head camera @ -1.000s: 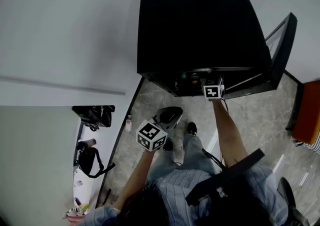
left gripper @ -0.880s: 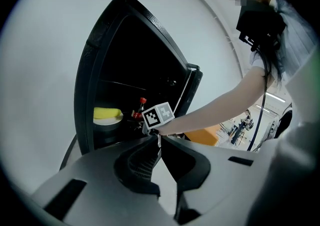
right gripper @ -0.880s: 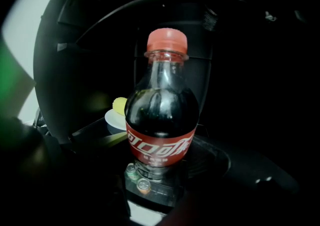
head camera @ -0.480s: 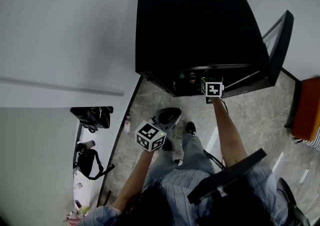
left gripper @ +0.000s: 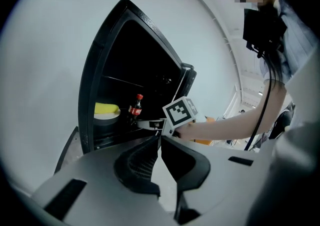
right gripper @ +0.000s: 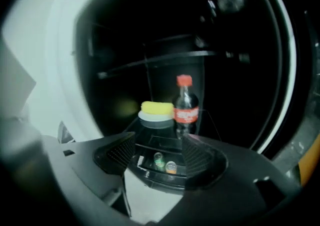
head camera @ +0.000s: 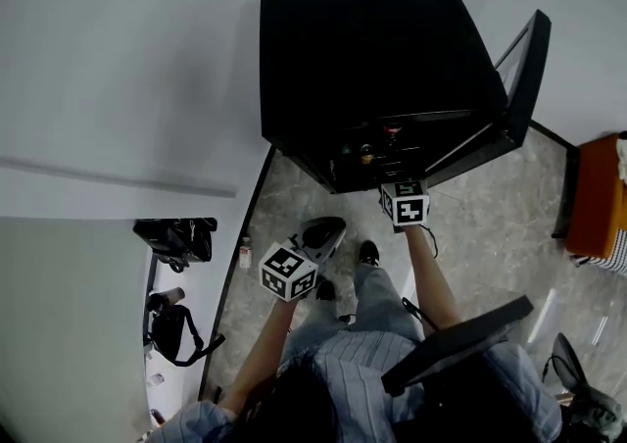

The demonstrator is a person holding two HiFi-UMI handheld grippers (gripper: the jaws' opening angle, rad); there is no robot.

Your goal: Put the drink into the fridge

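Bottle [right gripper: 186, 105] stands in fridge [head camera: 362, 39], clearest past parted right gripper [right gripper: 158, 144]; left gripper [left gripper: 160, 140] closed, empty.

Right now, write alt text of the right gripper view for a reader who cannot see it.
A red-capped cola bottle stands upright inside the open fridge, beside a yellow-topped white container. The right gripper sits in front, fingers apart and empty.

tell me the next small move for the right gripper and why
Probably move the right gripper across to the open door to push it shut. Its jaws stand apart with nothing between them, and the cola bottle stands upright inside the fridge, apart from the jaws, so closing up seems all that is left.
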